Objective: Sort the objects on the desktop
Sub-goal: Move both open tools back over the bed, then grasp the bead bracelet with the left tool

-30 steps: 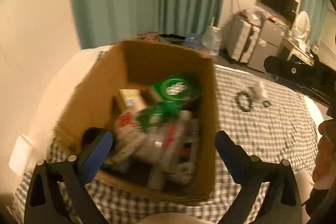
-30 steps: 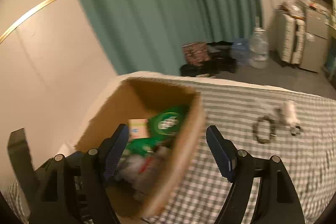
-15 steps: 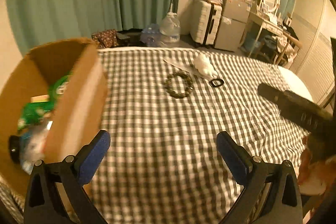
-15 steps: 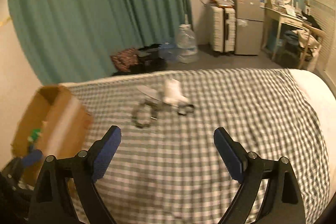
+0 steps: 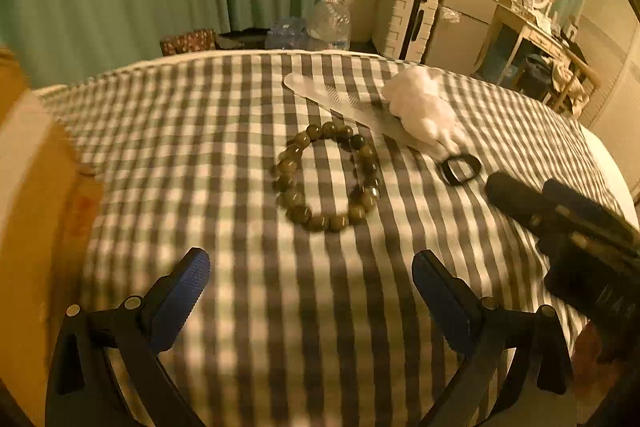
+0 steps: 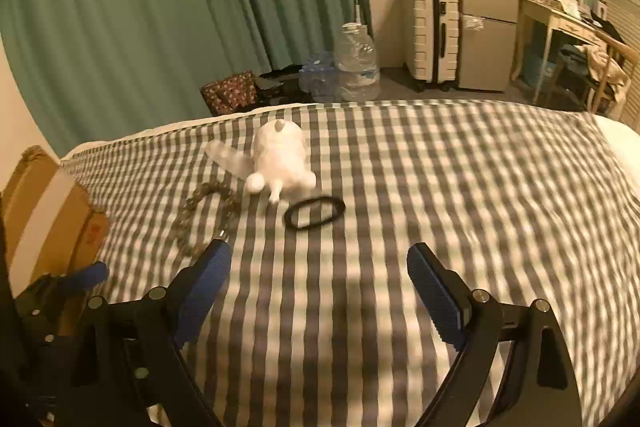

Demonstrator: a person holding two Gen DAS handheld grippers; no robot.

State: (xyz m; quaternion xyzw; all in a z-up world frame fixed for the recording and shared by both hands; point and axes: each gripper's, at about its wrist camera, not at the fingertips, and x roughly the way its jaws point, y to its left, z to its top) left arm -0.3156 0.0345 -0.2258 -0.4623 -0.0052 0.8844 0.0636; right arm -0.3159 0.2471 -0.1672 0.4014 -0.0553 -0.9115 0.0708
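A beaded bracelet (image 5: pixel 326 177) lies on the checked cloth (image 5: pixel 240 307), straight ahead of my open, empty left gripper (image 5: pixel 310 277). Beyond it lie a clear comb (image 5: pixel 340 105), a white plush toy (image 5: pixel 420 111) and a black hair tie (image 5: pixel 460 169). In the right wrist view my open, empty right gripper (image 6: pixel 320 267) faces the hair tie (image 6: pixel 314 211), with the plush toy (image 6: pixel 280 157), the comb (image 6: pixel 230 159) and the bracelet (image 6: pixel 200 219) behind and left. The cardboard box (image 6: pixel 44 215) stands at the left; its edge shows in the left wrist view (image 5: pixel 28 207).
The right gripper's black body (image 5: pixel 568 227) shows at the right of the left wrist view. The left gripper's blue fingertip (image 6: pixel 86 275) shows low left in the right wrist view. Past the far edge are a water jug (image 6: pixel 356 63), a suitcase (image 6: pixel 430 39), a small fridge (image 6: pixel 488 27) and green curtains (image 6: pixel 180 7).
Both grippers have swung right, away from the cardboard box, and closed in on the bracelet, plush toy and hair tie. Both stay open and empty.
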